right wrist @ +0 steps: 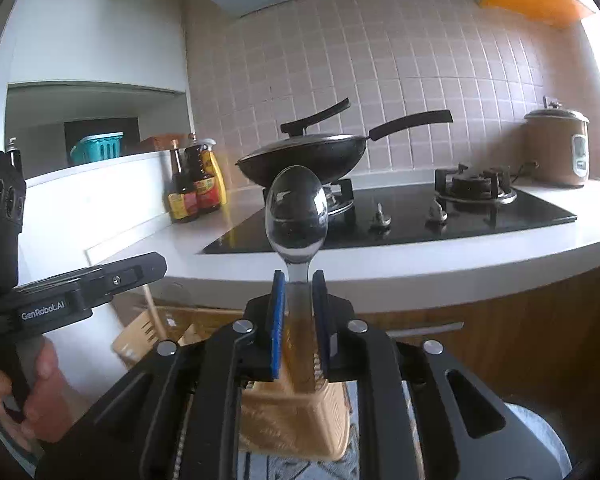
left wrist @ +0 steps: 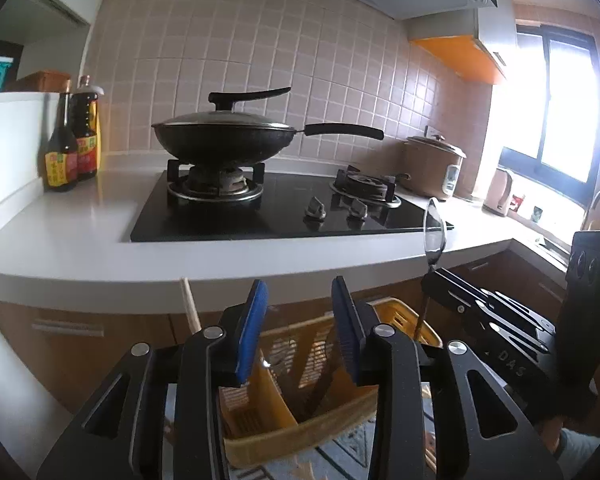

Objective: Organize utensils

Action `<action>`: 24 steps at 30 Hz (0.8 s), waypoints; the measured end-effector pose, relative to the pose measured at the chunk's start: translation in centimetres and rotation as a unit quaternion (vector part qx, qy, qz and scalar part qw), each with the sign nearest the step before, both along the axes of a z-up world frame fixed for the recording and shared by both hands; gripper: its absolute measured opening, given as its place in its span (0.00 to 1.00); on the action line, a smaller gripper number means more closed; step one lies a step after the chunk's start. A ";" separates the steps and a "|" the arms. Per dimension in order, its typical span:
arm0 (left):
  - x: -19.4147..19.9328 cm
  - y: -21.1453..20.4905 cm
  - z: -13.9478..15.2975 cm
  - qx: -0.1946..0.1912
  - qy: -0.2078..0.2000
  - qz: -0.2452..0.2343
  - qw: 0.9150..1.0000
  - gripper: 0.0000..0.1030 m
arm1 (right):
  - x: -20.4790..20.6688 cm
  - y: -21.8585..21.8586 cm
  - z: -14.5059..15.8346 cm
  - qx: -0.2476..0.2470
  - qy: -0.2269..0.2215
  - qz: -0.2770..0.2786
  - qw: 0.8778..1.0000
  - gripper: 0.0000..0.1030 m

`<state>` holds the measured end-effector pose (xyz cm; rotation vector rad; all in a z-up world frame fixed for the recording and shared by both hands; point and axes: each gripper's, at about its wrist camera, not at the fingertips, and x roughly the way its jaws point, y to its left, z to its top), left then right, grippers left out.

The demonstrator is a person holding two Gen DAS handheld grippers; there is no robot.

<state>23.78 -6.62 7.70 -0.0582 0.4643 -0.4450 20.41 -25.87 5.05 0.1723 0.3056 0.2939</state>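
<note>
Blue-padded fingers of your right gripper (right wrist: 299, 280) are pressed in on the neck of a metal spoon (right wrist: 296, 210), whose bowl stands upright above the fingertips with its handle running down between the pads. Below that grip sits the yellow utensil basket (right wrist: 296, 420), a slotted plastic caddy. From the left wrist camera you see the same spoon (left wrist: 434, 232) edge-on, just right of the basket's far rim.

Your left gripper (left wrist: 300, 296) is spread wide with nothing between its blue pads, held over the basket (left wrist: 404, 314). Its inner dividers show between the fingers, and a dark utensil leans inside one compartment; which kind it is cannot be told. A pale wooden stick (left wrist: 190, 304) rises just left of the left finger.

Beyond both tools runs the white countertop (left wrist: 80, 236) with a black glass hob (left wrist: 284, 208) set into it. A lidded black wok (left wrist: 224, 136) sits on the left burner. Sauce bottles (left wrist: 72, 140) stand together at the left end of the counter, and a brown rice cooker (left wrist: 434, 166) stands at the right, near the window.
</note>
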 end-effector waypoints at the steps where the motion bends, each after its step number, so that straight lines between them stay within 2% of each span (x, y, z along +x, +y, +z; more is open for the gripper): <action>1: -0.4 0.2 0.1 0.001 0.000 0.001 1.000 0.33 | -0.4 0.0 0.1 -0.003 0.000 0.003 1.000 0.13; 4: -1.3 0.4 0.5 0.007 -0.003 0.003 1.000 0.33 | -1.3 0.3 0.3 -0.012 0.001 0.009 1.000 0.13; 8: -2.1 0.6 0.7 0.012 -0.004 0.006 1.000 0.35 | -0.9 0.5 -0.2 -0.012 0.029 0.021 0.999 0.13; 14: -2.5 1.2 0.4 0.016 -0.004 0.010 1.000 0.35 | 1.5 -1.7 -0.7 0.026 0.085 0.021 0.996 0.13; 18: -2.7 2.2 0.1 0.006 0.014 0.009 1.000 0.35 | 1.8 -2.7 -0.8 0.046 0.114 0.032 0.992 0.15; 19: -2.8 2.5 0.0 0.006 0.021 0.009 1.000 0.35 | 1.4 -2.7 -0.9 0.045 0.121 0.036 0.991 0.18; 23: -4.5 4.0 -0.9 0.010 0.071 0.005 0.997 0.38 | -1.0 -2.7 -1.3 0.025 0.138 0.043 0.989 0.45; 24: -5.0 4.4 -1.2 0.009 0.085 0.003 0.996 0.38 | -1.5 -2.7 -1.3 0.023 0.140 0.046 0.989 0.46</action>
